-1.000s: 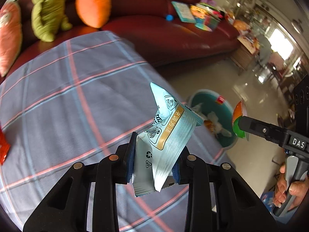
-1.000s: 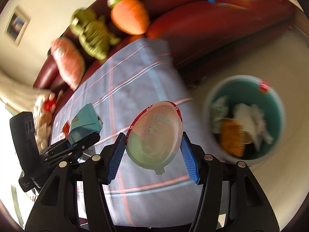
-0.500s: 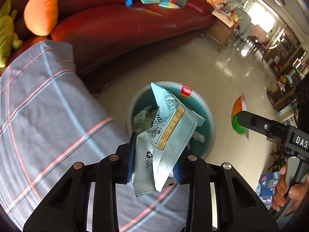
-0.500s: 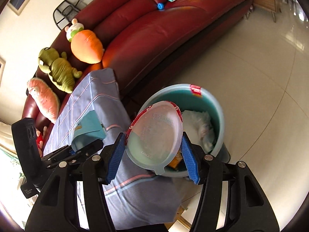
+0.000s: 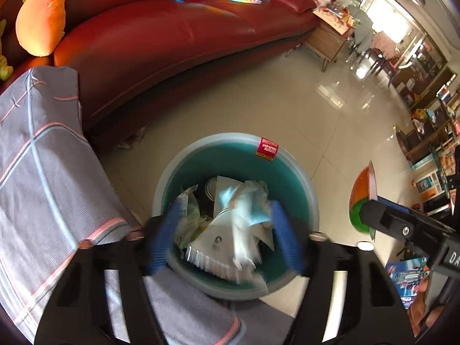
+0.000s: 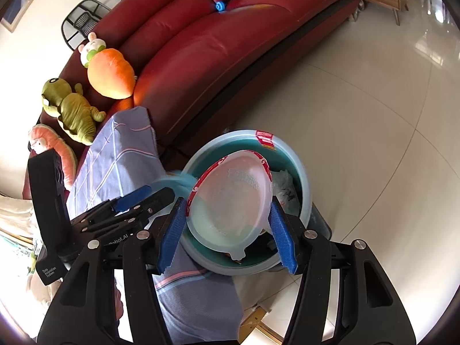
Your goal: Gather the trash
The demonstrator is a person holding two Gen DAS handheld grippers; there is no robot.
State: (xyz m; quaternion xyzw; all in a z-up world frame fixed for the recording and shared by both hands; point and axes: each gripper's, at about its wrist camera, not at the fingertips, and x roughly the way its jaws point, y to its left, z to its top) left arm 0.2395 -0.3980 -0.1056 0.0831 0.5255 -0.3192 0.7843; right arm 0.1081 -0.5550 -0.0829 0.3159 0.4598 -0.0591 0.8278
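Both grippers angled steeply down, side by side

The left gripper (image 5: 224,238) has its jaws opening, pads clear; the right gripper (image 6: 227,227) is clamped at mid width.

Red leather sofa (image 5: 161,28) beside glossy pale tiled floor (image 6: 359,109).

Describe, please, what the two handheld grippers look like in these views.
Both the left gripper and right gripper have angular black frames with silver bolts and blue textured pads. White lettering marks the handles.

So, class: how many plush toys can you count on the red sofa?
3, all at the sofa's left end: an orange carrot, a green crocodile below it, and a pink one, partly hidden behind the left tongs.
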